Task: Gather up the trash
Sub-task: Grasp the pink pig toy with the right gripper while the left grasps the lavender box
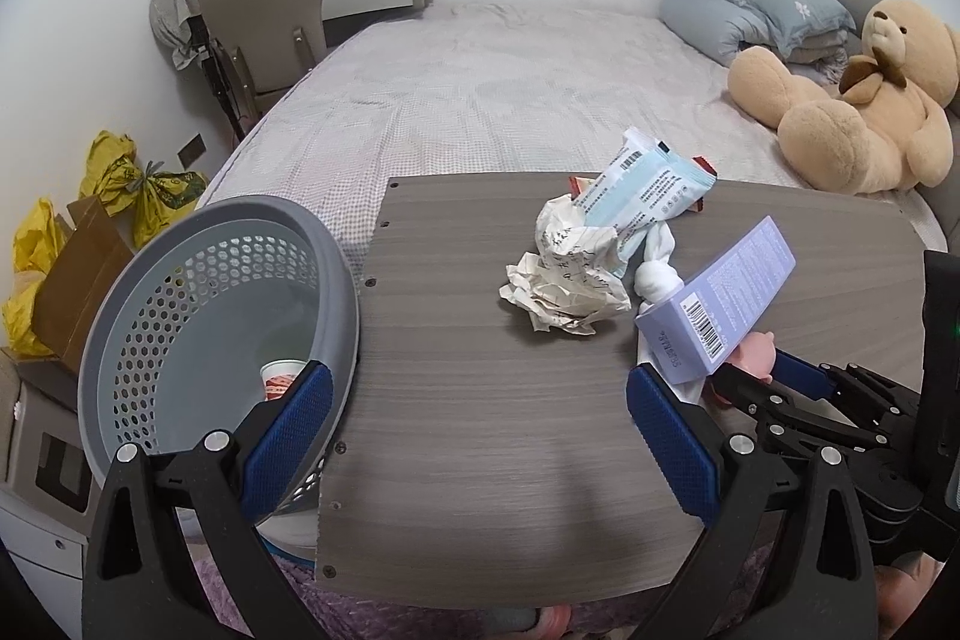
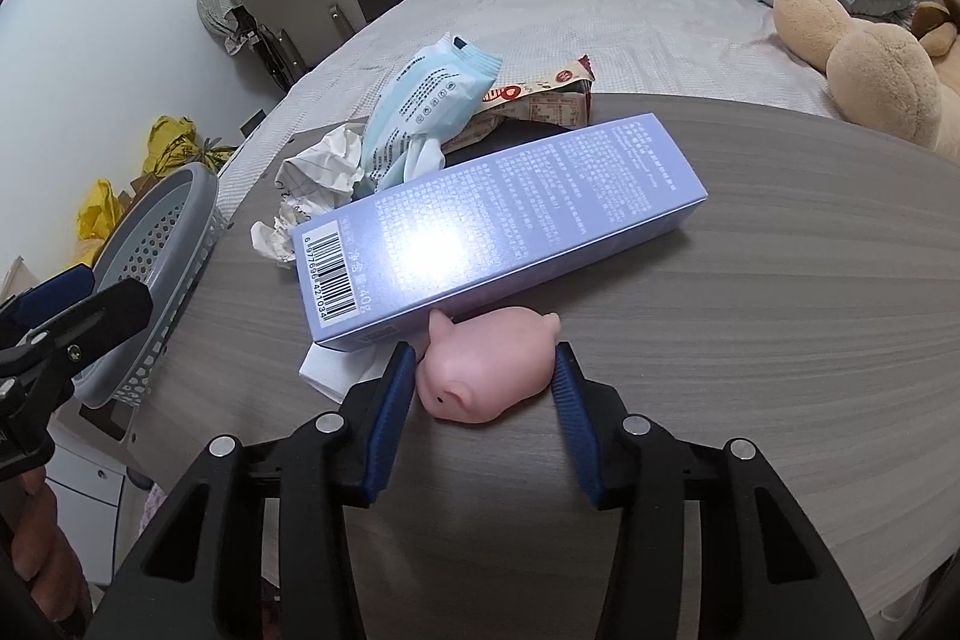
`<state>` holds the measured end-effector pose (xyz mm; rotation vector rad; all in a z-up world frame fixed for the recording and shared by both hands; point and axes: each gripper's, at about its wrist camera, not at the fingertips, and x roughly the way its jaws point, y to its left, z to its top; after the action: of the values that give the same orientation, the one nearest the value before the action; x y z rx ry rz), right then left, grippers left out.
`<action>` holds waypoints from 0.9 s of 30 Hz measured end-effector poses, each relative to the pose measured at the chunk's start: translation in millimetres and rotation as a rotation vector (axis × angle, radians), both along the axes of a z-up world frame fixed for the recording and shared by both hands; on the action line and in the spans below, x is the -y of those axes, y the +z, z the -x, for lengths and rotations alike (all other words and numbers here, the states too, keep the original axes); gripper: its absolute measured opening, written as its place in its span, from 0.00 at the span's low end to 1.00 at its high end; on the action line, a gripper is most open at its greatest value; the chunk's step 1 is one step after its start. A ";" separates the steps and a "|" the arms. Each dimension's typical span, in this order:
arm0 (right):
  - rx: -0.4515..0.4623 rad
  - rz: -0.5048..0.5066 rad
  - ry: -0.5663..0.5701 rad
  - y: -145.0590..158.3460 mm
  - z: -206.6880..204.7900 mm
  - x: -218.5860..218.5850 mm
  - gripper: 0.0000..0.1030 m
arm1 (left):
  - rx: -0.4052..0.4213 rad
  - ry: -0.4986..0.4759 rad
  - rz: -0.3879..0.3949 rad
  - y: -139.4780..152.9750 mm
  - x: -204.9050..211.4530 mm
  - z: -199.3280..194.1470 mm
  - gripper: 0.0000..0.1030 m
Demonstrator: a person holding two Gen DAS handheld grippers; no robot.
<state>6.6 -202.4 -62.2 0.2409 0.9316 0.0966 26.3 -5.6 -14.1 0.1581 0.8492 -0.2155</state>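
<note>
1. The bench point(image 2: 750, 280) is a wood-grain board over the bed, with a grey basket point(image 1: 198, 280) off its left edge, a paper cup already inside.
2. The lilac box point(image 2: 498, 220) lies flat, long axis running left-near to right-far, leaning over the pig.
3. The trash pile sits behind it: crumpled paper point(image 1: 564, 274) and a blue wrapper point(image 1: 642, 196).
4. The pink pig toy point(image 2: 486, 370) is snout-first between the right hand-held gripper point(image 2: 486, 376) pads; they look to be touching its sides, so I'd call it grasped.
5. The left hand-held gripper point(image 1: 480, 424) hangs wide and empty, nearer the basket.
</note>
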 end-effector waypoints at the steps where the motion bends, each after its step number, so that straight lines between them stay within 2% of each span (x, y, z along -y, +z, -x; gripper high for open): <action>1: 0.001 -0.006 -0.004 0.6 1.4 1.6 0.44 | 0.001 -0.004 0.001 0.1 1.5 0.1 0.94; 8: 0.017 -0.012 -0.049 9.6 14.8 24.4 0.44 | 0.011 -0.050 -0.005 3.1 19.1 -0.7 0.94; 13: 0.023 -0.030 -0.104 12.3 29.7 50.4 0.44 | 0.023 -0.110 -0.030 4.1 47.3 -1.1 0.94; 22: 0.053 -0.055 -0.183 16.6 55.1 92.4 0.44 | 0.042 -0.236 -0.103 -5.6 113.6 -9.8 0.94; 27: 0.059 -0.091 -0.222 12.3 65.1 110.0 0.44 | 0.022 -0.317 -0.180 -20.6 143.6 -15.5 0.94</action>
<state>-58.5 -312.4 -49.9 0.4224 0.8375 -0.0588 41.7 -149.2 -34.7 0.4645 0.8191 -0.4337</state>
